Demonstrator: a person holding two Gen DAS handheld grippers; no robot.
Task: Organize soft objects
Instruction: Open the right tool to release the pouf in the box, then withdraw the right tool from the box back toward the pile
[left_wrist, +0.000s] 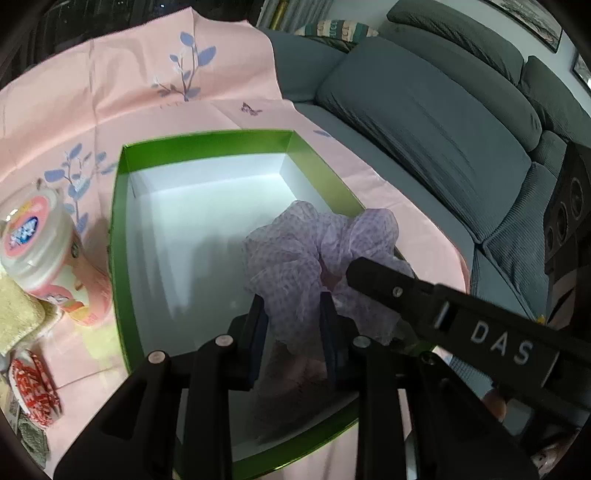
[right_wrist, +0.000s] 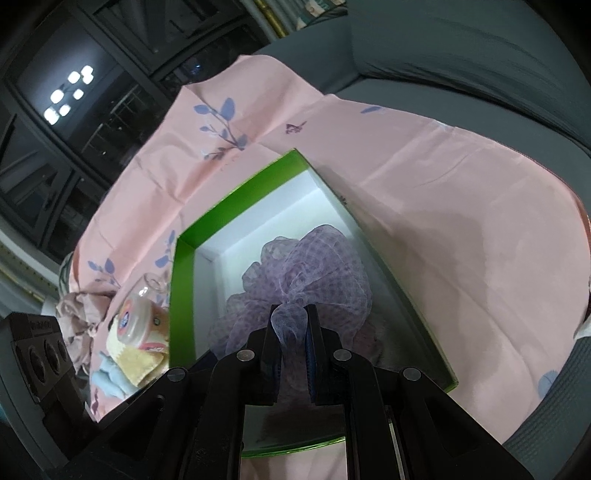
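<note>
A purple checked mesh puff (left_wrist: 295, 243) hangs partly inside a green box (left_wrist: 118, 221) with a white inside, and drapes over the box's right wall. My left gripper (left_wrist: 293, 317) is shut on the puff's lower folds. My right gripper (left_wrist: 364, 271) reaches in from the right and pinches the same puff. In the right wrist view, the right gripper (right_wrist: 293, 321) is shut on a bunched tuft of the mesh puff (right_wrist: 314, 266), above the green box (right_wrist: 183, 295). The floor of the box beneath the puff is hidden.
The box lies on a pink cloth (left_wrist: 147, 92) with blue leaf prints, spread over a grey sofa (left_wrist: 424, 122). Left of the box are a pink-and-white jar (left_wrist: 33, 236), a yellow towel (left_wrist: 18, 317) and a red-and-white packet (left_wrist: 35, 391). A light blue cloth (right_wrist: 107, 384) lies nearby.
</note>
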